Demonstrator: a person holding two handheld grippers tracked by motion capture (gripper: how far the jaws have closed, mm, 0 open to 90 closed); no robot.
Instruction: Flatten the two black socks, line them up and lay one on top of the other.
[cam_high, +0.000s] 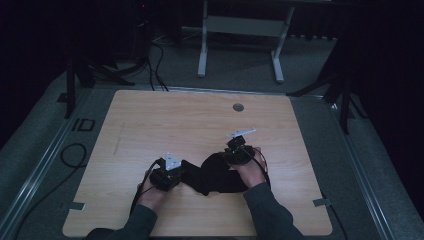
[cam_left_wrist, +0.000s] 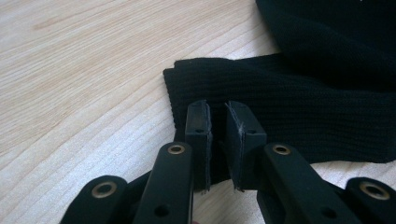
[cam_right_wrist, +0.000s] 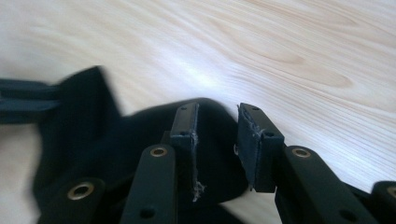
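A black ribbed knit cloth (cam_high: 215, 175) lies bunched on the wooden table (cam_high: 200, 120), near the front edge between my two hands. My left gripper (cam_high: 181, 172) is at the cloth's left end. In the left gripper view its jaws (cam_left_wrist: 218, 106) stand nearly together, with the corner of the folded ribbed band (cam_left_wrist: 303, 112) pinched between the pads. My right gripper (cam_high: 231, 156) hovers over the cloth's right part. In the right gripper view its jaws (cam_right_wrist: 218, 109) stand apart, and the cloth (cam_right_wrist: 93, 140) lies below them, clear of the pads.
A round cable hole (cam_high: 238, 107) sits near the table's far edge. Beyond the table stand a white desk frame (cam_high: 202, 50) and black stand legs (cam_high: 345, 100). Cables (cam_high: 157, 70) run across the floor. Bare wood stretches across the table's far half.
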